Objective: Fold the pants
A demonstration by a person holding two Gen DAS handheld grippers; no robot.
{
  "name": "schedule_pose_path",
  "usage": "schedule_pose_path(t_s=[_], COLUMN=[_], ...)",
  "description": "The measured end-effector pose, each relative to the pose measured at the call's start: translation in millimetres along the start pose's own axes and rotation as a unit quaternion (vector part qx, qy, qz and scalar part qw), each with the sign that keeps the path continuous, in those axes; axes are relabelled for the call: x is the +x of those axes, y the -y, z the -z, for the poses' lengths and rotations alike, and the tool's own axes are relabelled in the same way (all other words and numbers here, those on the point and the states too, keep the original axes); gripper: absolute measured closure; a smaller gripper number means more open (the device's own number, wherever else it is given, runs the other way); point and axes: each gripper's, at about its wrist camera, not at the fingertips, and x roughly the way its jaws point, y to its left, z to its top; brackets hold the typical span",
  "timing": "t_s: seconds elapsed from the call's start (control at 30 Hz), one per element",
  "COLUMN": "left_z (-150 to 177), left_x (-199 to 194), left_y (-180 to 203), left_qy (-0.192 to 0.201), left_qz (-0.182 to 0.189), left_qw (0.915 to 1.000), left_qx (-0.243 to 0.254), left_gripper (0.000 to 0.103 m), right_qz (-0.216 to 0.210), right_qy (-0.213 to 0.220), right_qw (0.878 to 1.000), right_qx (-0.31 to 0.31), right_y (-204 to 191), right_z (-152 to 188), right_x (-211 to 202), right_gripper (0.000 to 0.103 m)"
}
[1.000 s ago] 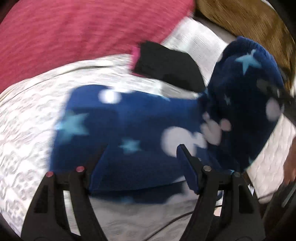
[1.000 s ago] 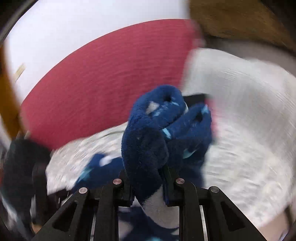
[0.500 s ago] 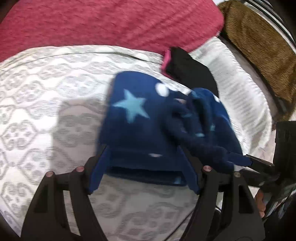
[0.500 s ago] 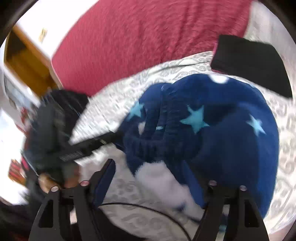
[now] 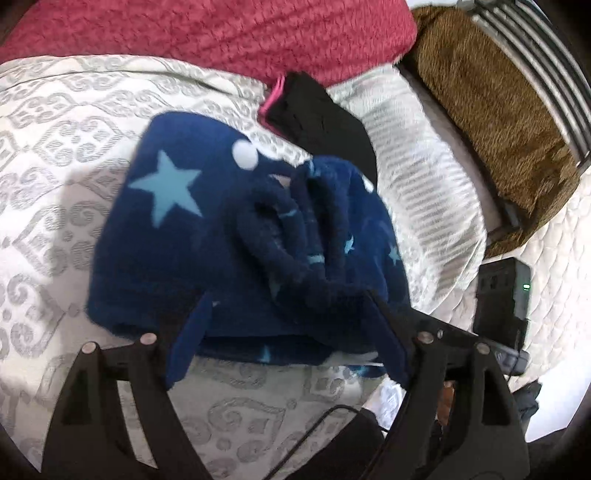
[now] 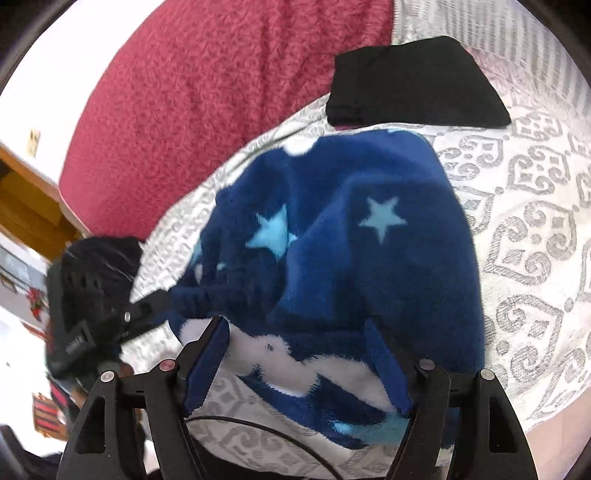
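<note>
The navy fleece pants (image 5: 177,236) with light blue stars lie folded in a bundle on the patterned white bedspread (image 5: 55,122). A rumpled fold bunches up on the right side of the bundle (image 5: 306,236). My left gripper (image 5: 288,343) is open just above the bundle's near edge, with nothing held. In the right wrist view the pants (image 6: 369,251) fill the middle. My right gripper (image 6: 299,365) is open over their near edge, empty. The other gripper (image 6: 96,299) shows at the left, its tip touching the bunched fabric.
A folded black garment (image 5: 321,122) with a pink edge lies beyond the pants; it also shows in the right wrist view (image 6: 413,81). A red blanket (image 5: 221,33) lies at the back, a brown cushion (image 5: 495,99) at the right, a black device (image 5: 502,295) near the bed's edge.
My right gripper has opened and let go of the pants, which now lie on the bed. Both grippers have drawn back a little from the bundle.
</note>
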Motion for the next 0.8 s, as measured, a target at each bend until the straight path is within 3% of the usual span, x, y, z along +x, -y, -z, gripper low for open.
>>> schedule_pose_path(t_s=[0.2,0.37,0.4,0.43,0.57,0.63,0.8], left_z=[-9.3,-10.0,-9.8,-9.3,-11.0,-18.6,-46.2], left_x=[21.4,56.8,61.1,62.2,44.7,25.6,-22.9], left_y=[29.3,45.6,46.3,48.8,60.7,73.2,94.7], left_qy=[-0.026,-0.06,-0.058,-0.053,-0.034,-0.016,0.033], left_qz=[0.026,-0.042,-0.052,-0.061,-0.065,-0.078,-0.136], left_qw=[0.9991,0.9956,0.9952,0.9943,0.9919,0.9879,0.9634], left_qx=[0.021,0.058,0.059,0.069,0.104,0.133,0.229], left_gripper=[0.02,0.021,0.029,0.062,0.071,0.07,0.067], right_qz=[0.023,0.021,0.019,0.016,-0.012,-0.025,-0.015], right_qy=[-0.003,-0.003,-0.002,-0.002,0.001,0.014,0.069], right_qw=[0.999,0.999,0.999,0.999,1.0,1.0,0.997], right_qx=[-0.042,-0.044,-0.042,-0.04,-0.013,0.0,0.027], right_y=[-8.3,-7.8,-7.3,-6.2,4.6,10.0,26.4], right_z=[9.2,9.5,9.4,9.3,5.1,2.7,-10.7], right_x=[4.3,4.9,4.5,3.3,-12.5,-28.2,-63.0], right_gripper=[0.023,0.023,0.023,0.023,0.023,0.023,0.021])
